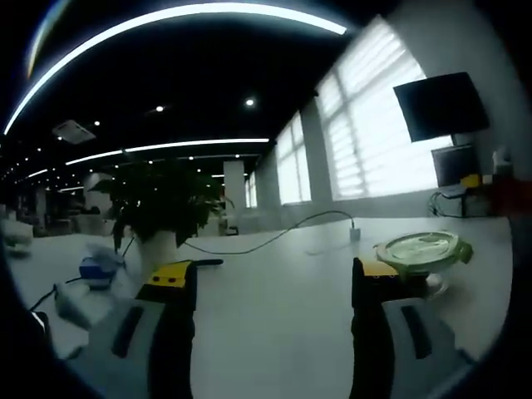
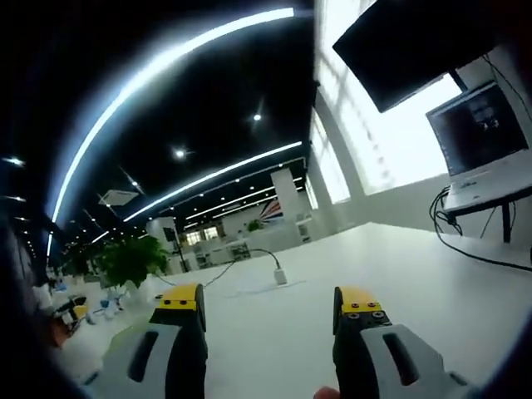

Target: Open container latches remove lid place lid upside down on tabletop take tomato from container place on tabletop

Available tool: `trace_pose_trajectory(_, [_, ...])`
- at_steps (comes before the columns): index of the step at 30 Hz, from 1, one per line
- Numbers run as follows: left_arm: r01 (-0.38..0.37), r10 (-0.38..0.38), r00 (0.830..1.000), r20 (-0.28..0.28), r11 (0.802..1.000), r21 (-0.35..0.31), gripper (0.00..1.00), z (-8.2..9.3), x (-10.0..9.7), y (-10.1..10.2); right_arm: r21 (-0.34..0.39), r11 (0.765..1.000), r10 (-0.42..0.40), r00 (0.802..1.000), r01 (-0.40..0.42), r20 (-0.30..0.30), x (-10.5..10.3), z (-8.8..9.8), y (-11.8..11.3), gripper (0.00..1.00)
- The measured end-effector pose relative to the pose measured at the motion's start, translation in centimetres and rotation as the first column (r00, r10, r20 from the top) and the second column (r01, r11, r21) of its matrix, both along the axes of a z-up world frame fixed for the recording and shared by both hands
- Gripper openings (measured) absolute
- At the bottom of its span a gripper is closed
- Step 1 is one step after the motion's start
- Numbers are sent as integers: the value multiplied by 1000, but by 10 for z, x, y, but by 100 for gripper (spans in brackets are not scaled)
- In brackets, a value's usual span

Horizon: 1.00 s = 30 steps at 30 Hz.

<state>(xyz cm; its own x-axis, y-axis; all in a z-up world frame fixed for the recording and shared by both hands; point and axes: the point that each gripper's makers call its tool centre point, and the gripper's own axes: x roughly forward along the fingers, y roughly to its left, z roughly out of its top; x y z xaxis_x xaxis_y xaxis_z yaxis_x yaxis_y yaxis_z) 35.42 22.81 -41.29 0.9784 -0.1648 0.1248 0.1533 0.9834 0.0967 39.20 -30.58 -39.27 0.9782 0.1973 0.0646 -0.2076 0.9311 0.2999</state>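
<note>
A round clear container with a green latched lid [image 1: 421,251] rests on the white tabletop [image 1: 274,291] at the right of the left gripper view, just beyond the right jaw. My left gripper [image 1: 273,274] is open, its yellow-tipped jaws wide apart with nothing between them, to the left of the container. My right gripper [image 2: 270,301] is open too, jaws spread over bare white tabletop [image 2: 391,266] and holding nothing.
A potted green plant [image 1: 160,208] in a white pot stands at the back left, with a blue and white object [image 1: 93,270] beside it. A dark cable [image 1: 266,237] runs to a white plug [image 1: 355,233]. A monitor [image 2: 482,133] and wall screen [image 1: 440,104] stand at the right.
</note>
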Motion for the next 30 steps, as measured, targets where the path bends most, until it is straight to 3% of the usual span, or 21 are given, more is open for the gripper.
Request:
trace_pose_trajectory(6, [-3, 3, 1000, 4, 1000, 1, 69, 0, 0, 1, 11, 998, 60, 998, -60, -33, 7, -10, 34, 56])
trace_pose_trajectory(15, [0, 0, 1000, 5, 1000, -2, 69, 1, 0, 2, 32, 996, 84, 994, -82, -65, 11, -24, 51, 55])
trace_pose_trajectory(21, [2, -2, 1000, 2, 1000, -9, 69, -2, 1, 2, 80, 991, 114, 990, -107, -82, 13, -30, 67, 54])
trace_pose_trajectory(30, [18, -19, 1000, -7, 1000, -15, 68, -3, 1, -5, 175, 975, 164, 977, -140, -136, 13, -56, 103, 53])
